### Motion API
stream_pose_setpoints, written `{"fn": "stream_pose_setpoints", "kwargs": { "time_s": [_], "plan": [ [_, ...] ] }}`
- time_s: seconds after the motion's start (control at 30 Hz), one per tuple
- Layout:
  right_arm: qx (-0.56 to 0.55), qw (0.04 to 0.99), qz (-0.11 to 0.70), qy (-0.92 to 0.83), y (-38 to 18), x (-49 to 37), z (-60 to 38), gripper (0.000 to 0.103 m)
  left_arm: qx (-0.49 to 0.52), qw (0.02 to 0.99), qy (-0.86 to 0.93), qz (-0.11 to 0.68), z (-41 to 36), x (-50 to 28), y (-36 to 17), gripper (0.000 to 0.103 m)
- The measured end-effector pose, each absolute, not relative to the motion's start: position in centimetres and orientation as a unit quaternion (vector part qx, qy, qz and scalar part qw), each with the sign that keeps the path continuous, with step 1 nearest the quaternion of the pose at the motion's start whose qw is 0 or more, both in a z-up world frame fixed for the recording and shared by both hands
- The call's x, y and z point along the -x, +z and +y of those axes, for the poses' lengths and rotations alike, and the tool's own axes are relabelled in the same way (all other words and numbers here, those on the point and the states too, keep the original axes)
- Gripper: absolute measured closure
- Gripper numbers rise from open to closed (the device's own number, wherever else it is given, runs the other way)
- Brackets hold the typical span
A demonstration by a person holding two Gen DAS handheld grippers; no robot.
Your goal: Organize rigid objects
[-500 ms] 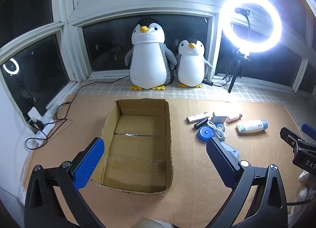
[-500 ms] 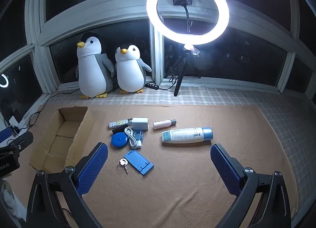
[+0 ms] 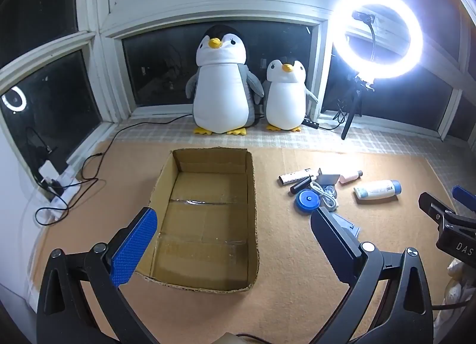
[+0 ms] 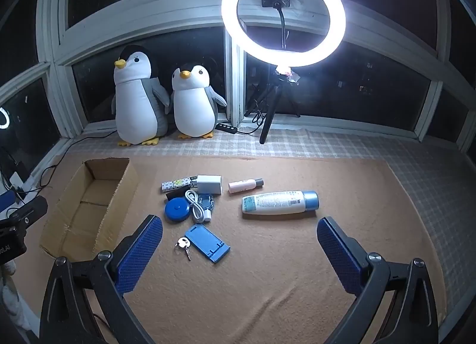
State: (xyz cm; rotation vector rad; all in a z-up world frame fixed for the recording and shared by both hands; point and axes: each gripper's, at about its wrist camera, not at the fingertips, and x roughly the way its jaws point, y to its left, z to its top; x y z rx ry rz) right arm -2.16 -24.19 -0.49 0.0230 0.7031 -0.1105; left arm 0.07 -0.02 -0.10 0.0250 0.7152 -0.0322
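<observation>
An empty cardboard box (image 3: 205,219) (image 4: 89,204) lies open on the tan mat. To its right is a cluster of small items: a white bottle with a blue cap (image 4: 279,202) (image 3: 377,190), a small pink bottle (image 4: 245,185), a white charger (image 4: 209,184), a coiled white cable (image 4: 197,205), a round blue case (image 4: 177,209) (image 3: 308,199), a blue phone stand (image 4: 208,242) and keys (image 4: 183,245). My left gripper (image 3: 235,242) hangs open over the box's near end. My right gripper (image 4: 239,250) hangs open just in front of the phone stand. Neither holds anything.
Two plush penguins (image 3: 221,85) (image 3: 285,97) sit on the window ledge behind the mat. A lit ring light (image 4: 284,15) stands on a tripod to their right. Cables and a power strip (image 3: 56,183) lie at the left edge.
</observation>
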Motion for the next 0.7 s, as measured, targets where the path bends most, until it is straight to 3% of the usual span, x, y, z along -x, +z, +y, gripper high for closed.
{"fn": "stream_pose_setpoints", "kwargs": {
  "time_s": [0.7],
  "plan": [
    [-0.017, 0.936, 0.347, -0.052, -0.53, 1.84, -23.69, 0.000, -0.011, 0.937, -0.015, 0.350, 0.09, -0.03, 0.06, 0.001]
  ]
}}
